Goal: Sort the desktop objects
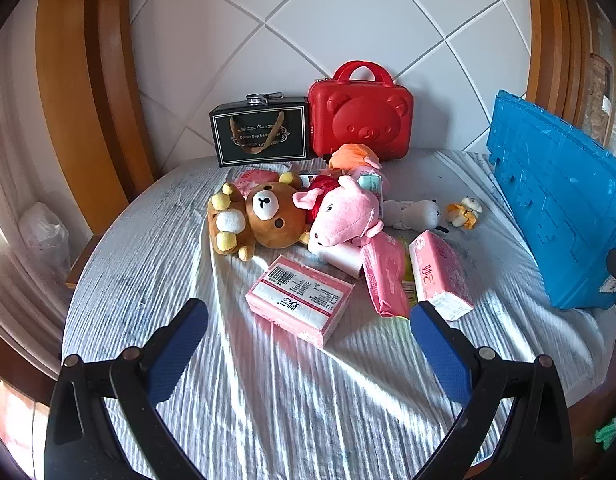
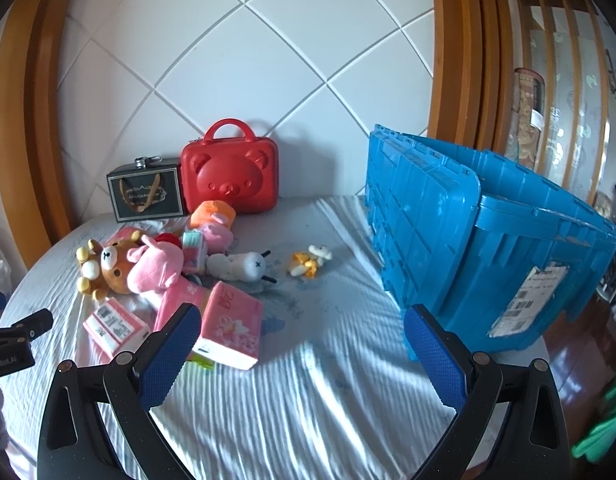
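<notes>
A pile lies on the white striped cloth: a brown bear plush (image 1: 264, 216), a pink pig plush (image 1: 343, 216), a white plush (image 1: 417, 212), a small yellow toy (image 1: 463, 212) and several pink tissue packs (image 1: 300, 300). My left gripper (image 1: 308, 320) hangs open just in front of the nearest pack, nothing between its fingers. In the right wrist view my right gripper (image 2: 300, 328) is open over bare cloth, with a pink tissue pack (image 2: 234, 326) by its left finger. A blue crate (image 2: 487, 248) stands to its right.
A red bear-faced case (image 1: 361, 120) and a black gift box (image 1: 260, 134) stand against the white tiled wall. The blue crate (image 1: 559, 208) fills the table's right side. The round table's edge (image 1: 80, 280) curves off on the left. Wooden frames flank the wall.
</notes>
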`<state>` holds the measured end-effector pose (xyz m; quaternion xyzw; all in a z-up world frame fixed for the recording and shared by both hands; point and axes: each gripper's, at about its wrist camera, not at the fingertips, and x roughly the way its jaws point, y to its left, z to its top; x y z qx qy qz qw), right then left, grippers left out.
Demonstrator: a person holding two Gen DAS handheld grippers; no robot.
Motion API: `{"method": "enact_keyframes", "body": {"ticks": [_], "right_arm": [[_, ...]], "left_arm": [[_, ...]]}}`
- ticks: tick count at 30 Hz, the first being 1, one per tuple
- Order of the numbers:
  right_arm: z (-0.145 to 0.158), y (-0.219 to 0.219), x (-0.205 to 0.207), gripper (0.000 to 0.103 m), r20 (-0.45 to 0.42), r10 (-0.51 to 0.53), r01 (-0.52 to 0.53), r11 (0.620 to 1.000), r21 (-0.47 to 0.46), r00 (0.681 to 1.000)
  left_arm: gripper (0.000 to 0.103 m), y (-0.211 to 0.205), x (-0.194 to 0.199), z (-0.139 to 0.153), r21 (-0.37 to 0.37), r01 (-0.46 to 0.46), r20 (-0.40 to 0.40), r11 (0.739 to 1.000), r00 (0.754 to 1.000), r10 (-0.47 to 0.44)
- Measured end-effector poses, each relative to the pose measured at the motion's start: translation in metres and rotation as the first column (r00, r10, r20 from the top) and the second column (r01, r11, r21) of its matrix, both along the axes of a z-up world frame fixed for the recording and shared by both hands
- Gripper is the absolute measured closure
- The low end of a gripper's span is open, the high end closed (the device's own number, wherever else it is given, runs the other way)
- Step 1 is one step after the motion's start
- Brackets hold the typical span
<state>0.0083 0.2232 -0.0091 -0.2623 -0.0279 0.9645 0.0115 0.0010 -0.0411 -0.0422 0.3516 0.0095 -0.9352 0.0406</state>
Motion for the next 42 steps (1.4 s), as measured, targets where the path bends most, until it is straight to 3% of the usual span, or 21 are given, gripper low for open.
{"method": "enact_keyframes", "body": {"ticks": [12, 26, 35, 40, 42], "right_arm": [[-0.026, -0.007, -0.035, 0.0, 0.075, 0.065, -0.065, 0.998, -0.005, 0.995], [-0.081, -0.022, -0.107, 0.0, 0.263, 0.168, -0.172, 0.985, -0.01, 0.95], [-0.124, -0.053, -0.159, 0.0, 0.405, 0.265, -0.269, 0.962, -0.046, 0.875], [-0.148, -0.078, -0.181, 0.0, 0.461, 0.321, -0.326, 0.943, -0.072, 0.827], [-0.159, -0.079, -0.187, 0.0, 0.503, 0.313, -0.328, 0.943, -0.061, 0.806]], "left_arm": [[0.0, -0.028, -0.018, -0.045, 0.001, -0.132, 0.122, 0.991, 0.984, 0.131], [0.0, -0.036, -0.072, -0.103, 0.03, -0.219, 0.301, 0.975, 0.932, 0.2], [0.0, -0.013, -0.127, -0.144, -0.001, -0.194, 0.387, 0.981, 0.904, 0.179], [0.0, -0.035, -0.123, -0.158, -0.049, -0.255, 0.424, 0.966, 0.87, 0.251], [0.0, -0.05, -0.117, -0.16, -0.105, -0.296, 0.426, 0.949, 0.849, 0.312]]}}
